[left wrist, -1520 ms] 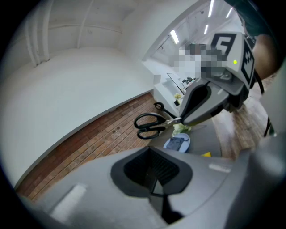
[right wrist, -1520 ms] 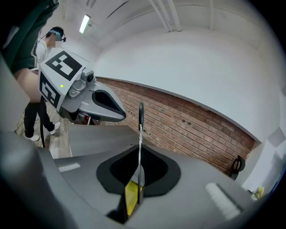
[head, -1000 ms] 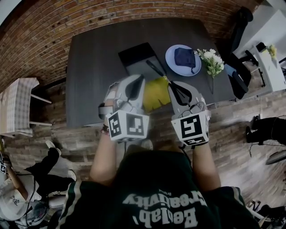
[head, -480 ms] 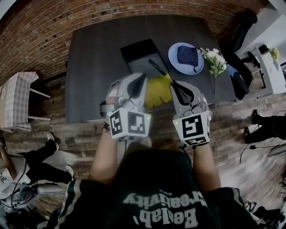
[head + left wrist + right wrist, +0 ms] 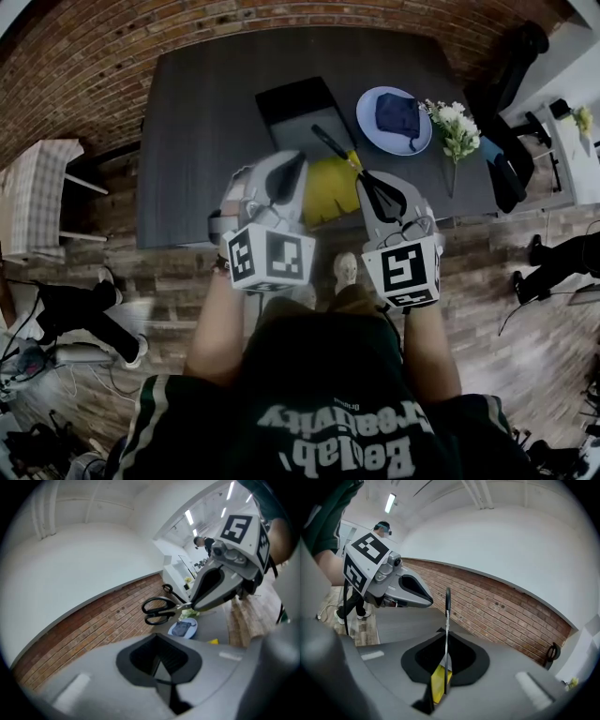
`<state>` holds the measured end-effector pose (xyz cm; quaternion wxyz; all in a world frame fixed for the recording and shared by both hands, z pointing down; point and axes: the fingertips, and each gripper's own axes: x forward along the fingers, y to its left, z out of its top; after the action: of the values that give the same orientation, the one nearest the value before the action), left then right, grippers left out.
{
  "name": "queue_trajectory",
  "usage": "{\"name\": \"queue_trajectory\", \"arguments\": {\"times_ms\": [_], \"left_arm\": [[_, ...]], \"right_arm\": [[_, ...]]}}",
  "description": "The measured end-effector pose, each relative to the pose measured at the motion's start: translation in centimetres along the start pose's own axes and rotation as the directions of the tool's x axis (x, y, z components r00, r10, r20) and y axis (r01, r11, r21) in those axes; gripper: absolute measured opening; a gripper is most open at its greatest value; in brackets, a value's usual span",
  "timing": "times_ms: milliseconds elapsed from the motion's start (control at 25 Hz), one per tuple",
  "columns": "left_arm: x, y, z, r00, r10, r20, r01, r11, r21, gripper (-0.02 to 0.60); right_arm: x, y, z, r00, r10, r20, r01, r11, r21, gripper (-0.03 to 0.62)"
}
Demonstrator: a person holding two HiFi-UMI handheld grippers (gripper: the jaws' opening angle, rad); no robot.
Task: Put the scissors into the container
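Observation:
My right gripper [image 5: 367, 183] is shut on the blades of the black-handled scissors [image 5: 330, 145]. Their handles point up and away, over the near edge of the black container [image 5: 295, 103] on the dark table [image 5: 202, 141]. In the right gripper view the scissors [image 5: 446, 634] stand edge-on between the jaws. The left gripper view shows the scissors [image 5: 159, 609] sticking out of the right gripper's tip, held in the air. My left gripper [image 5: 289, 173] hangs beside the right one near the table's front edge, shut and holding nothing.
A yellow sheet [image 5: 328, 192] lies on the table between the grippers. A blue plate [image 5: 367, 117] with a dark cloth [image 5: 397, 114] sits right of the container, with white flowers [image 5: 452, 127] beyond it. A brick wall backs the table. A chair [image 5: 37, 216] stands left.
Both grippers and the scissors keep their place. The person on the floor at the lower left has moved on.

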<state>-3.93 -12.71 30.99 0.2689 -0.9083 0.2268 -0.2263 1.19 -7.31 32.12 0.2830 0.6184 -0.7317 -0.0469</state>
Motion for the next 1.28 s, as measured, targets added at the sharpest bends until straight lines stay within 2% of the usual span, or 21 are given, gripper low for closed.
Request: {"name": "queue_trajectory", "arguments": {"times_ms": [320,760,1280], "left_arm": [[2.0,-0.7,0.0,0.999,0.013,-0.042,-0.014,1.000,-0.004,0.003],[5.2,0.4,0.5,0.991,0.073,-0.112,-0.076,0.997,-0.026,0.003],[7.7,0.7,0.0,0.961,0.160,-0.227,-0.174,0.984,-0.042,0.003]], "right_arm": [[1.4,-1.3,-0.9,0.998,0.062,0.016,-0.062,0.998,-0.006,0.021],[4.1,-4.3,-1.1,0.985,0.162,0.061,-0.159,0.986,-0.040,0.021],[6.4,-6.3,-2.1,0.948,0.296,0.113,-0.288,0.954,-0.089,0.021]]}}
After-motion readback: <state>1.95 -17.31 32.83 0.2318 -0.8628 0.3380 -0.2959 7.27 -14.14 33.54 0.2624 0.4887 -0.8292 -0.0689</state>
